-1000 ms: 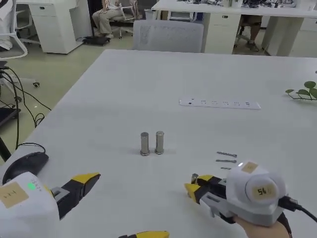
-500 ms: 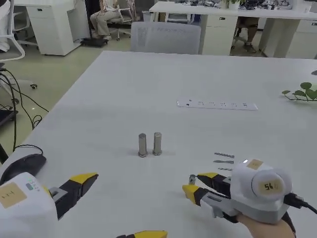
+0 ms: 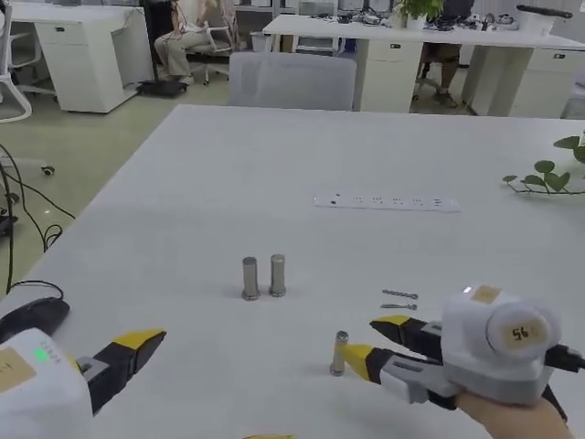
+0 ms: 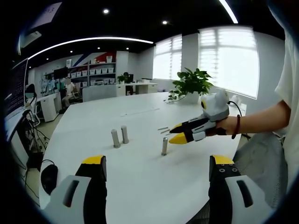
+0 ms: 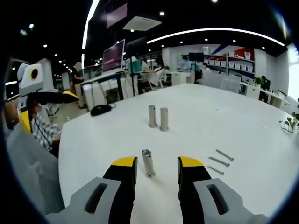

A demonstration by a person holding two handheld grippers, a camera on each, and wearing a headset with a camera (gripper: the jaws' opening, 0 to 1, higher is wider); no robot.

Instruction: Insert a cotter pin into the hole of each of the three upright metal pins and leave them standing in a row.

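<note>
Item one, right gripper [image 5: 156,164]: I held it low over the white surface [image 3: 183,201], its two yellow-tipped fingers [image 5: 124,173] set a moderate way apart and gripping nothing. Item two, single metal pin [image 5: 148,163]: it stood upright on the surface in the gap between those fingertips, nearer the left one in the right gripper view, with bare surface showing on either side of it. In the head view it stood just beside the nearer fingertip, and I could not tell whether the two touched there. Item three, pair of metal pins [image 3: 263,276]: upright, side by side and almost touching, farther out on the surface and well apart from the single pin. Item four, cotter pins [image 5: 218,162]: three lay loose on the surface to the right of the right gripper, roughly parallel to one another. Item five, left gripper [image 4: 158,161]: I held it near the surface's near edge, its fingers spread wide and empty, well apart from every pin. Item six, sundries: a white power strip [image 3: 386,201] lay beyond the pair of pins, a dark mouse [image 3: 27,315] sat at the left edge, and a leafy plant [image 3: 548,174] at the far right.
</note>
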